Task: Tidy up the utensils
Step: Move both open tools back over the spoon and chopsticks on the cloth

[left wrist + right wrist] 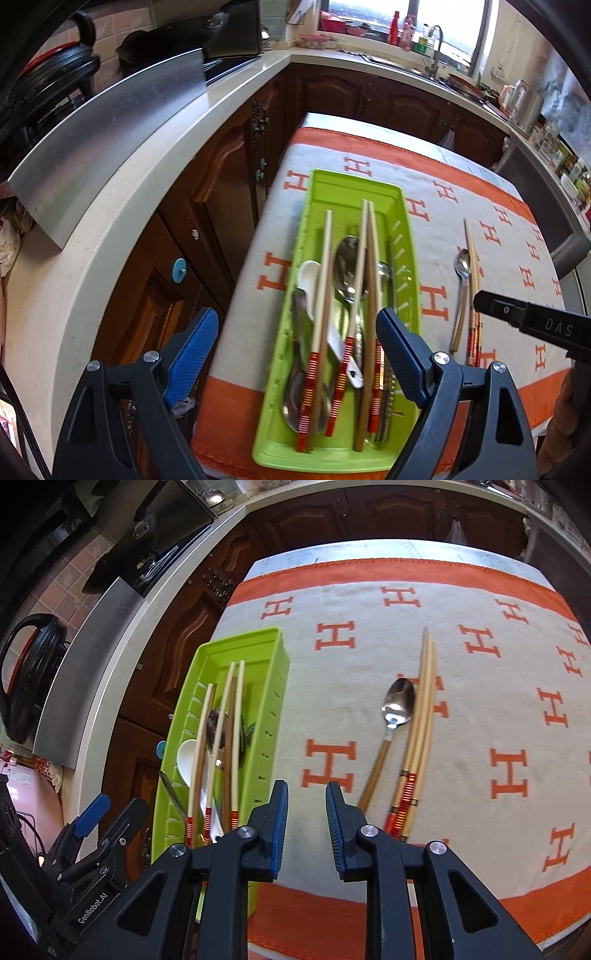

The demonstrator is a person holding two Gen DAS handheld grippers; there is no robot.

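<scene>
Left gripper (297,350) wide, empty, over green tray (314,184). Right gripper (306,825) narrow, empty. Likely next: gather spoon (397,701) and chopsticks (424,686) lying right of tray.

One green tray (317,192) holds four chopsticks (321,280), one white spoon (309,275) and at least two metal spoons (347,266). On the cloth (480,709) lie one wooden-handled spoon (397,701) and a bundle of chopsticks (424,701), apparently three.
</scene>
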